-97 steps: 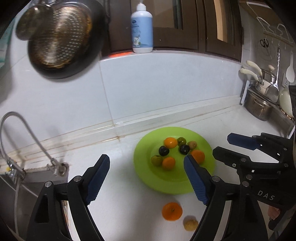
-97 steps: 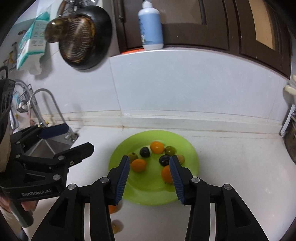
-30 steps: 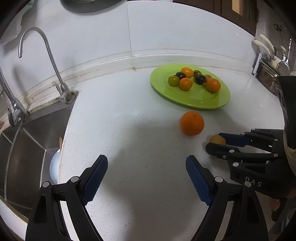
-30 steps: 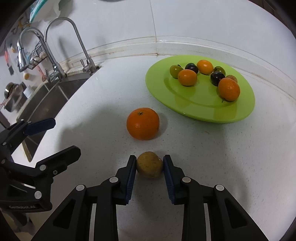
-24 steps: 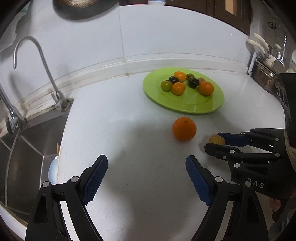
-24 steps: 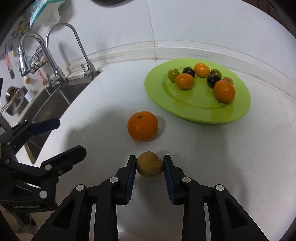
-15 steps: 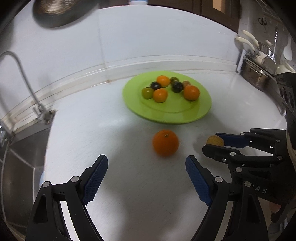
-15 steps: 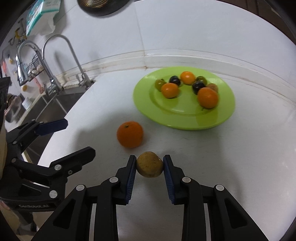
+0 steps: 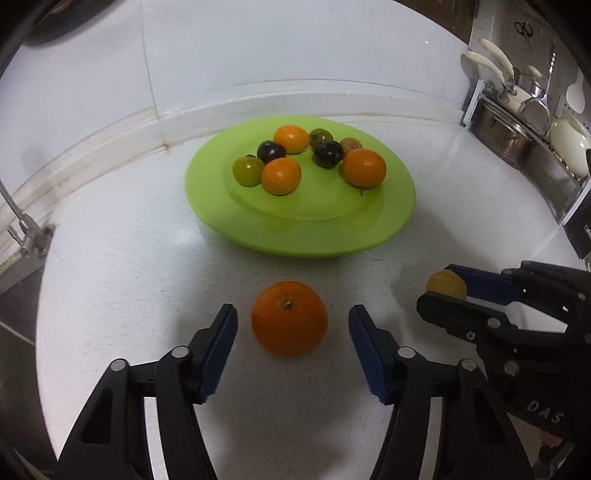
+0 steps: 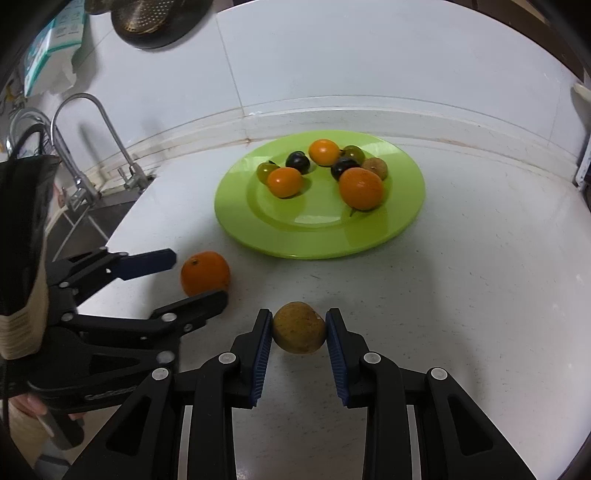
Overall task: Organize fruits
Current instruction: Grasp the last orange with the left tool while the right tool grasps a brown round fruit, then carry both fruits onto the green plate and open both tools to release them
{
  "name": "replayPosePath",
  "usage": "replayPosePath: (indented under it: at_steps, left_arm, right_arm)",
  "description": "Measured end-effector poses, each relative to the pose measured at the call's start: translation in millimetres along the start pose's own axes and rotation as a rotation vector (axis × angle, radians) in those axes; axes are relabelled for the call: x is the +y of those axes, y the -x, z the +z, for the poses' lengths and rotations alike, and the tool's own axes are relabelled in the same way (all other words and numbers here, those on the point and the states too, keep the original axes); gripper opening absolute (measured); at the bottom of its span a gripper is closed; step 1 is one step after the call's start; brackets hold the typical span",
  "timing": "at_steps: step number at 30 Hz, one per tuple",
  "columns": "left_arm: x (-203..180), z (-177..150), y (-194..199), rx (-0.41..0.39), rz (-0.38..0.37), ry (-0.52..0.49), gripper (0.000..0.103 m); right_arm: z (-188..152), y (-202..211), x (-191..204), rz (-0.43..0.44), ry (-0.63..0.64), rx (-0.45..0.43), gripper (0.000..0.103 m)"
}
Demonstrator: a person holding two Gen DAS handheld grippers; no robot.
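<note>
A green plate [image 9: 303,236] [image 10: 317,243] holds several small fruits: oranges, dark plums and green ones. A large orange [image 9: 289,318] [image 10: 205,273] lies on the white counter in front of the plate. My left gripper [image 9: 291,314] [image 10: 199,278] straddles it, jaws closing, with a small gap still showing on each side of the orange. To the right, my right gripper [image 10: 299,321] [image 9: 439,284] is shut on a small yellow-brown fruit [image 10: 299,326] [image 9: 445,282], held just above the counter.
A tap [image 10: 92,122] and sink lie at the counter's left end. A rack with pots [image 9: 517,136] stands at the back right. A pan with a strainer [image 10: 155,22] hangs on the wall. A raised kerb runs behind the plate.
My left gripper has moved up to the large orange and its jaws have narrowed around it. The right gripper has drifted a little towards the plate, still holding the yellow-brown fruit.
</note>
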State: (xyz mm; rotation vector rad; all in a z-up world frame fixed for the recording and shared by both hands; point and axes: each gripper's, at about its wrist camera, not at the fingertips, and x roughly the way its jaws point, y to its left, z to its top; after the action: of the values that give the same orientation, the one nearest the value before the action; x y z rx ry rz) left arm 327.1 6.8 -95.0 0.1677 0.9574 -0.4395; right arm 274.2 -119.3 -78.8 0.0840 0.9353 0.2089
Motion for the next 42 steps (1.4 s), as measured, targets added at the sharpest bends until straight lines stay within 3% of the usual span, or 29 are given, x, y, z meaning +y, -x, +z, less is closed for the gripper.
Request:
replayPosePath:
  at_steps: [6, 22, 42]
  left_arm:
    - [1, 3, -6, 0.001, 0.015, 0.006, 0.041]
    - [0, 10, 16, -0.037, -0.004, -0.007, 0.041]
    - [1, 43, 57, -0.165, -0.013, -0.036, 0.040]
  right_arm:
    - [1, 0, -2, -0.001, -0.010, -0.001, 0.031]
    - [5, 10, 2, 0.003, -0.008, -0.027, 0.031]
    - [43, 48, 6, 0.005, 0.016, -0.165, 0.031]
